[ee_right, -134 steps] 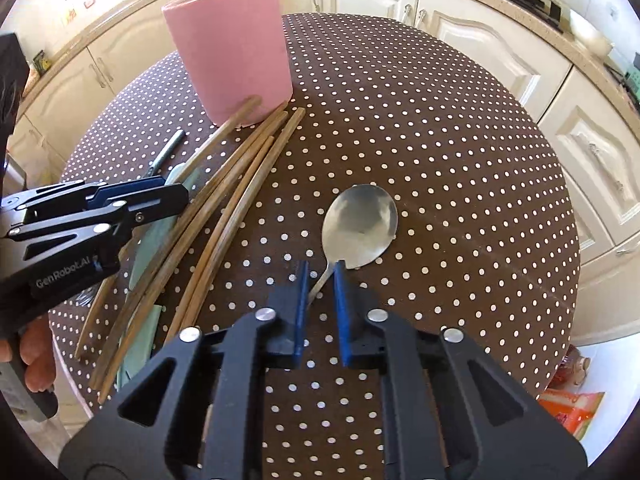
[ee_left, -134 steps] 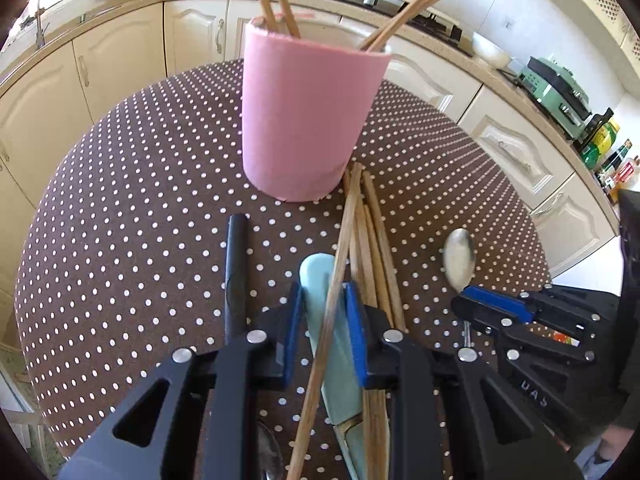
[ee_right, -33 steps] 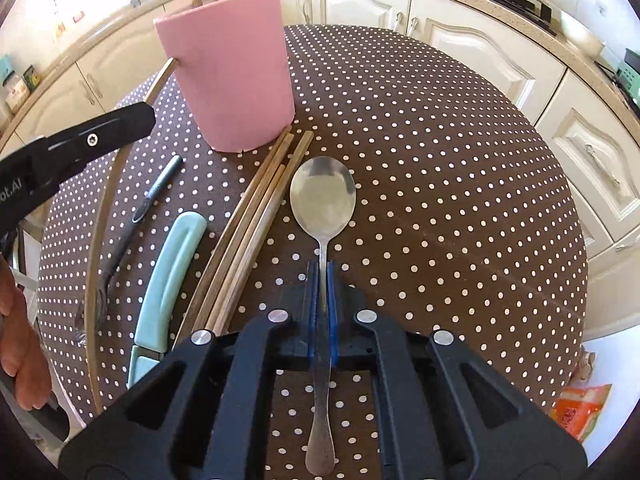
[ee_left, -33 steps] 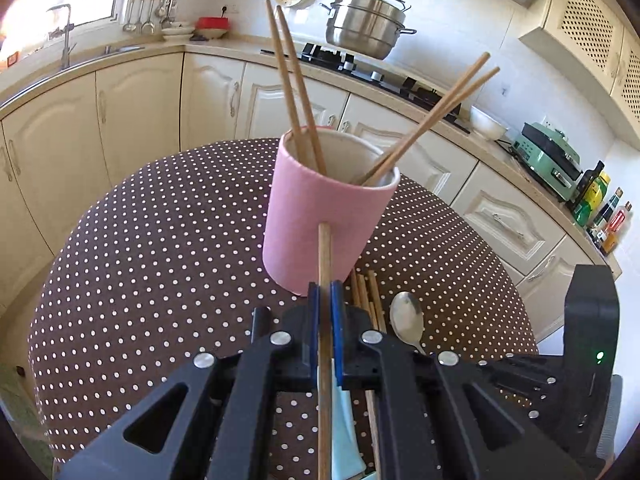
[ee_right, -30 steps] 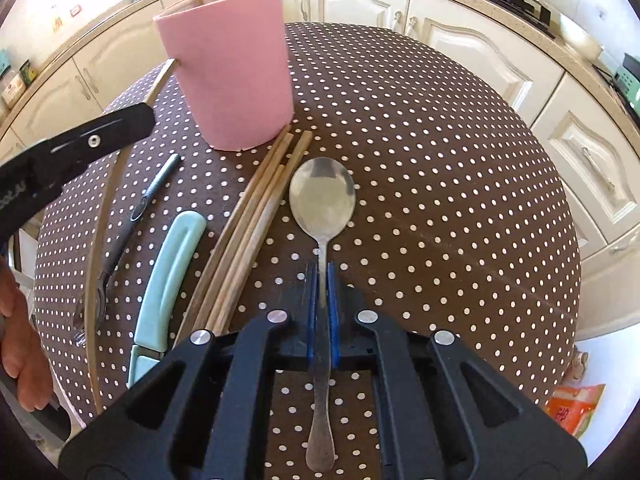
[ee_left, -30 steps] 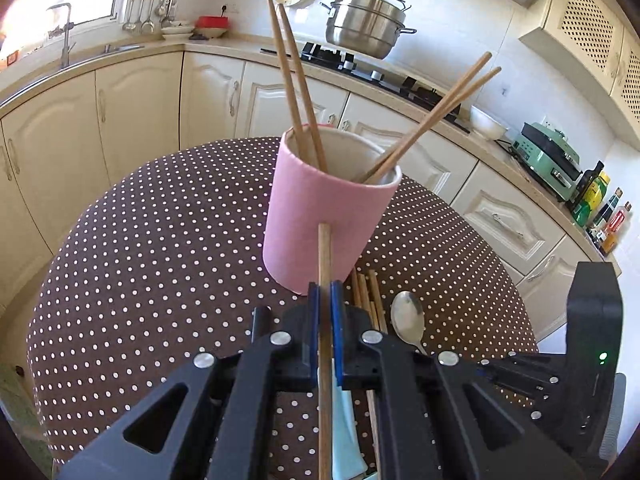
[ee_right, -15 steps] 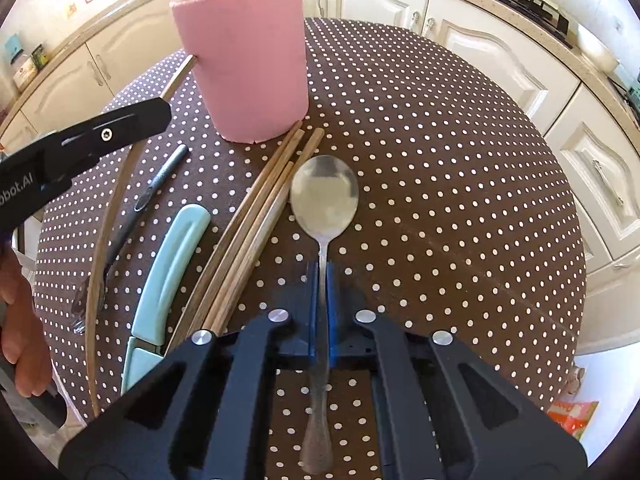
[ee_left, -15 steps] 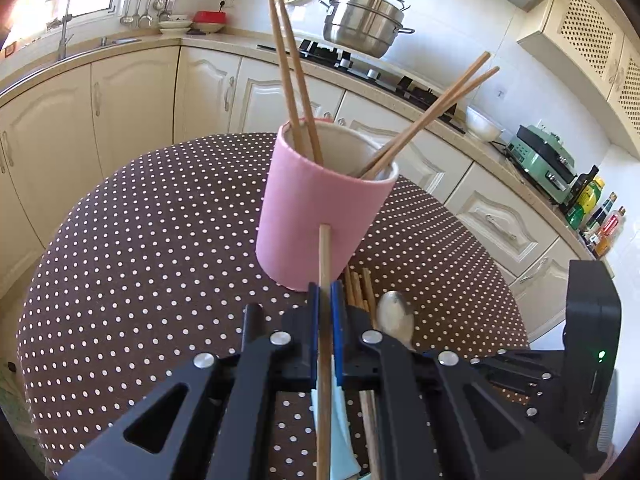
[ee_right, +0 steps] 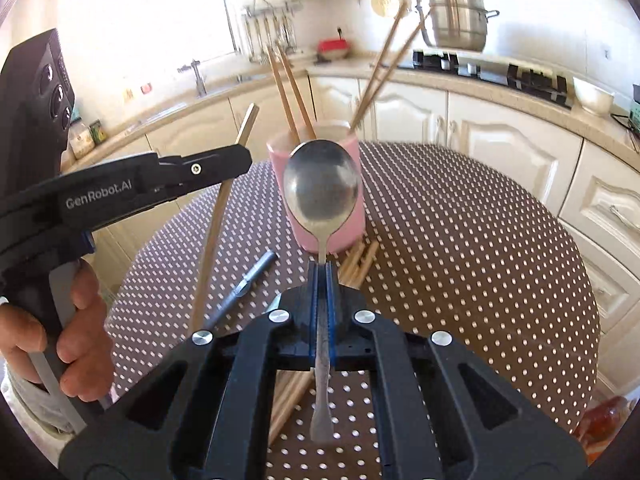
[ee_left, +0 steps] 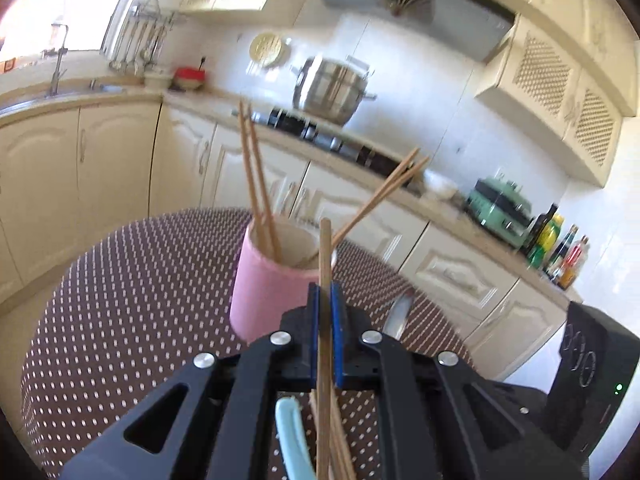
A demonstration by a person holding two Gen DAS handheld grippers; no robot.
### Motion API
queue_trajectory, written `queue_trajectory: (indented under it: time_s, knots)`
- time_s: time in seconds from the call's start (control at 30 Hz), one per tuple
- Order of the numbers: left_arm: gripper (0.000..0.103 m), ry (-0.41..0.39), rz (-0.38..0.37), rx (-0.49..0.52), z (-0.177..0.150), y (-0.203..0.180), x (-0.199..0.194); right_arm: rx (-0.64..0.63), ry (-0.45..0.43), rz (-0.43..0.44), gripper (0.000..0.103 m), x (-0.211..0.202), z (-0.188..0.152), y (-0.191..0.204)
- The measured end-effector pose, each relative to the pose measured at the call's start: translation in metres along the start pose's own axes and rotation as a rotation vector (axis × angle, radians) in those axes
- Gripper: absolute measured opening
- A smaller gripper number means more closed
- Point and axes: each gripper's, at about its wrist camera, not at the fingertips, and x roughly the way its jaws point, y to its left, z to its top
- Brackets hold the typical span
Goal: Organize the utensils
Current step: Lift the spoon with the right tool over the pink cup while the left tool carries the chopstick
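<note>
On the dotted table [ee_right: 460,240], a pink holder [ee_right: 344,232] bristling with chopsticks [ee_right: 290,88]

Pink cup [ee_right: 326,196] stands upright at table centre, four chopsticks [ee_right: 289,90] leaning inside. Steel spoon [ee_right: 321,188] raised, bowl at 12 o'clock; single chopstick [ee_left: 325,280] raised likewise.

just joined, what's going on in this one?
A person with a handheld gripper in each hand is sorting utensils into the pink cup on the dotted table. The left gripper has its jaws shut on a single chopstick; the right gripper is shut on a metal spoon, lifted in front of the cup. More chopsticks lie on the table.
</note>
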Motion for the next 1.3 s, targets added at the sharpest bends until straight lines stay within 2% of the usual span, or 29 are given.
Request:
queue_trajectory:
  time_s: [0.17,0.4,0.67,0.87,1.1,1.3]
  knots:
    - [0.006,-0.101,-0.025,0.009,0.012,-0.006,-0.012,-0.007,-0.049,0.01,0.004,-0.008,0.017,0.001]
    - [0.006,-0.172,-0.001,0.052,0.036,-0.017,-0.017,0.0,-0.113,0.036,0.004,-0.016,0.041,0.002]
    - [0.006,-0.277,-0.002,0.076,0.074,-0.028,-0.034,0.005,-0.241,0.063,0.004,-0.019,0.078,0.001]
    - [0.006,-0.426,0.032,0.101,0.097,-0.037,-0.056,0.008,-0.354,0.07,0.004,-0.017,0.105,0.005]
    - [0.006,-0.583,0.073,0.108,0.113,-0.045,-0.062,0.025,-0.439,0.049,0.004,-0.006,0.126,0.003]
    - [0.006,-0.618,0.111,0.086,0.117,-0.039,-0.046,0.04,-0.492,0.029,0.004,0.001,0.129,0.003]
